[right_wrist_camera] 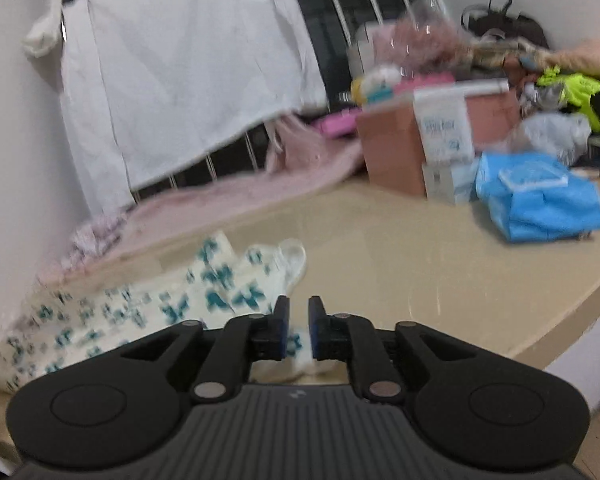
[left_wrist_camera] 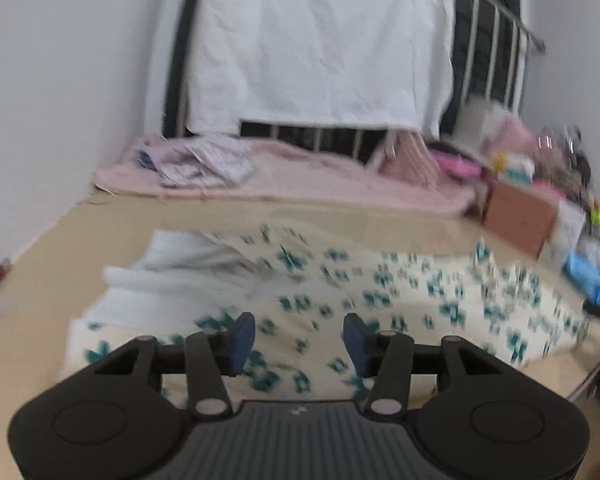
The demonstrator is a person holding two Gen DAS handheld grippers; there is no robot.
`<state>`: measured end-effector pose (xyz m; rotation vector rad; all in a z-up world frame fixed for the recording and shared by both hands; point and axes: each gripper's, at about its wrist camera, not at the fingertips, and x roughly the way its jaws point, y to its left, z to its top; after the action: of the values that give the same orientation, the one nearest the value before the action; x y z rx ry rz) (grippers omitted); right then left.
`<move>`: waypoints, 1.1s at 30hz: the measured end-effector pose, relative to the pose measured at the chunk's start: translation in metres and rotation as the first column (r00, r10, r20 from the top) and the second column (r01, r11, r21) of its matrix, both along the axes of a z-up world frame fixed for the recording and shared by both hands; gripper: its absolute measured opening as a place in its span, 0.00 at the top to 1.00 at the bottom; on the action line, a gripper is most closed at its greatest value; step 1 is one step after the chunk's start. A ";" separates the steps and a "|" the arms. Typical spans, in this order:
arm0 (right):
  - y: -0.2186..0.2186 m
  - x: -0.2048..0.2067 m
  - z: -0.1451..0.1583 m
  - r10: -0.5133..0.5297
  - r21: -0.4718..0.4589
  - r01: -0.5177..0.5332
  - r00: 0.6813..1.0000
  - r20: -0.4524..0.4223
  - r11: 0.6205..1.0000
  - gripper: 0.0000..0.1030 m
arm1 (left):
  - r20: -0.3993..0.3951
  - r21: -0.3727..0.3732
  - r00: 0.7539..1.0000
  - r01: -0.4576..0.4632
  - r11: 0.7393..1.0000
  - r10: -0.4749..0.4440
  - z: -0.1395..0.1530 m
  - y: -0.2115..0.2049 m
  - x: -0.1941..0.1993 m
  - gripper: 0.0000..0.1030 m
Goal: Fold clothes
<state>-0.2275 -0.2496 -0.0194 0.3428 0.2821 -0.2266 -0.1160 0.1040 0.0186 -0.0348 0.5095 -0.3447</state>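
Note:
A cream garment with teal flower print (left_wrist_camera: 380, 292) lies spread and rumpled on the beige table (left_wrist_camera: 220, 216), its white lining showing at the left. My left gripper (left_wrist_camera: 299, 328) hovers over the garment's near part, jaws open wide, nothing pinched between them. In the right wrist view the same garment (right_wrist_camera: 220, 276) lies to the left, and one end runs under my right gripper (right_wrist_camera: 299, 312). A narrow gap shows between that gripper's blue pads (right_wrist_camera: 282, 320); cloth lies just below them, and I see none of it pinched.
A pink blanket (left_wrist_camera: 300, 176) and a white sheet on a metal rail (left_wrist_camera: 320, 48) lie at the back. To the right stand a brown box (right_wrist_camera: 392, 148), a white carton (right_wrist_camera: 446, 128), a blue bag (right_wrist_camera: 540, 196) and piled clutter. The table's rounded edge (right_wrist_camera: 560, 312) curves at right.

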 end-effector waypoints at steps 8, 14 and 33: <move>0.017 0.003 -0.008 0.113 -0.075 -0.122 0.987 -0.118 0.990 0.82 | -0.018 0.068 0.999 0.035 0.997 -0.034 -0.021 -0.011 0.003 0.54; 0.011 0.005 -0.006 0.095 -0.081 -0.107 0.985 -0.147 0.991 0.92 | -0.020 0.100 0.999 0.048 0.994 -0.046 -0.021 -0.013 0.002 0.54; -0.037 0.250 0.061 0.430 0.011 -0.473 0.792 -0.434 0.881 0.57 | -0.305 0.163 0.917 0.316 0.935 -0.257 0.050 -0.008 0.252 0.31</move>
<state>0.0229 -0.2866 0.0412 0.1138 0.7752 0.1682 0.1358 0.0957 0.0683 0.2019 0.8342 -0.5785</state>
